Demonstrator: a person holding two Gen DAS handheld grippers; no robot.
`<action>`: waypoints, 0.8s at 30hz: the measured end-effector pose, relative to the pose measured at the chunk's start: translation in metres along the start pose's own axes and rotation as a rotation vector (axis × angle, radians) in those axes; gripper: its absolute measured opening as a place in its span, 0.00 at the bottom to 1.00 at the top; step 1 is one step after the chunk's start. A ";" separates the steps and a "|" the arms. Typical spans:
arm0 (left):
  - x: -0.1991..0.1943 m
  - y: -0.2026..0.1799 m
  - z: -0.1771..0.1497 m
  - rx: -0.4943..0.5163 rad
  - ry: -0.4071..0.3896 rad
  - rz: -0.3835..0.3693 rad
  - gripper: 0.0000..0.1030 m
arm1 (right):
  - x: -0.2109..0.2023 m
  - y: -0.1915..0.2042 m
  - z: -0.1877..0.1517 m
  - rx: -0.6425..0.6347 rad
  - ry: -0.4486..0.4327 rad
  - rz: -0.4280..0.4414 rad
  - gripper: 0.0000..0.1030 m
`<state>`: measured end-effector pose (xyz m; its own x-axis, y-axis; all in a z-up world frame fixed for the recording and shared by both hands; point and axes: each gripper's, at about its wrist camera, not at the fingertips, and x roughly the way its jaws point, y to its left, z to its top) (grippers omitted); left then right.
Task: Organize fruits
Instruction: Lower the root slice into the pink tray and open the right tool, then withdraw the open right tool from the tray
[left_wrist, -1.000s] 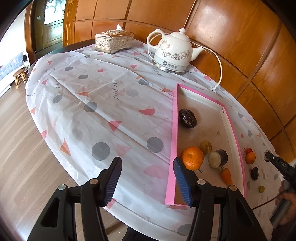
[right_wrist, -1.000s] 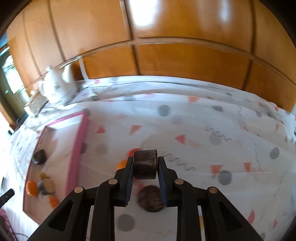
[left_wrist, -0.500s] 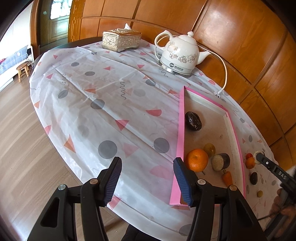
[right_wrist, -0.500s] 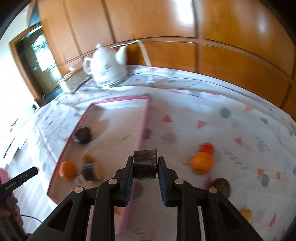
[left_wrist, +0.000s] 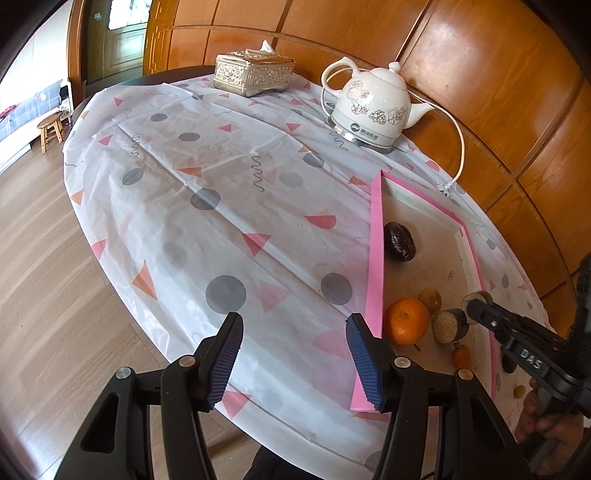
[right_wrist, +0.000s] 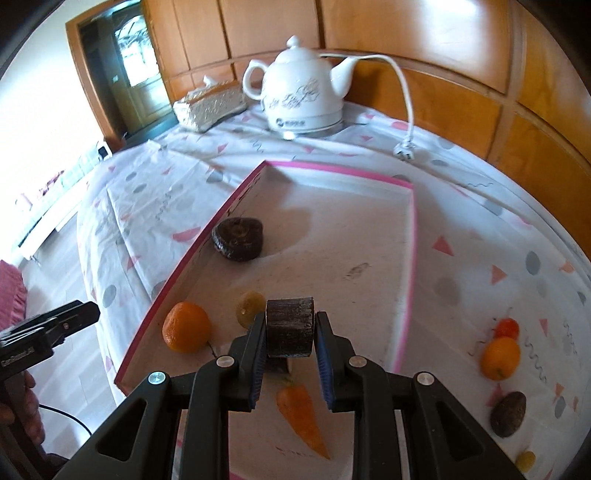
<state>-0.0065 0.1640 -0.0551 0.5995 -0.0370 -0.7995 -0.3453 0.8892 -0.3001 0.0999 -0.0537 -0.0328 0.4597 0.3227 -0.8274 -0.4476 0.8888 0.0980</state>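
Observation:
My right gripper (right_wrist: 290, 334) is shut on a dark brown cylindrical chunk (right_wrist: 290, 326) and holds it above the near end of the pink-rimmed tray (right_wrist: 410, 258). In the tray lie a wrinkled dark fruit (right_wrist: 238, 238), an orange (right_wrist: 186, 326), a small yellow fruit (right_wrist: 249, 304), a carrot (right_wrist: 301, 417) and a pale-faced dark chunk (left_wrist: 448, 325). On the cloth right of the tray sit a second orange (right_wrist: 500, 358), a small red fruit (right_wrist: 506, 328) and a brown fruit (right_wrist: 509, 413). My left gripper (left_wrist: 293, 332) hangs open and empty over the cloth, left of the tray (left_wrist: 375, 258).
A white kettle (left_wrist: 371, 107) with its cord and plug (right_wrist: 404, 149) stands behind the tray. A silver tissue box (left_wrist: 255, 72) sits at the far edge. The round table's near edge drops to a wooden floor. Wood panelling closes the right side.
My right gripper has carried the dark chunk leftward, from above the loose fruits on the cloth to above the tray, rolling as it went. The left gripper has stayed put.

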 end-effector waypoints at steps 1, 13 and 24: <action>0.001 0.000 0.000 0.000 0.003 0.000 0.57 | 0.003 0.001 0.000 -0.008 0.003 -0.009 0.24; 0.006 0.000 -0.001 0.005 0.017 0.006 0.57 | 0.026 -0.010 0.005 0.010 0.025 -0.079 0.24; 0.005 -0.002 -0.002 0.013 0.012 0.003 0.57 | 0.023 -0.018 -0.005 0.052 0.026 -0.078 0.30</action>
<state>-0.0042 0.1616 -0.0593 0.5900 -0.0394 -0.8065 -0.3380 0.8950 -0.2910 0.1144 -0.0644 -0.0564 0.4712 0.2440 -0.8476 -0.3705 0.9268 0.0609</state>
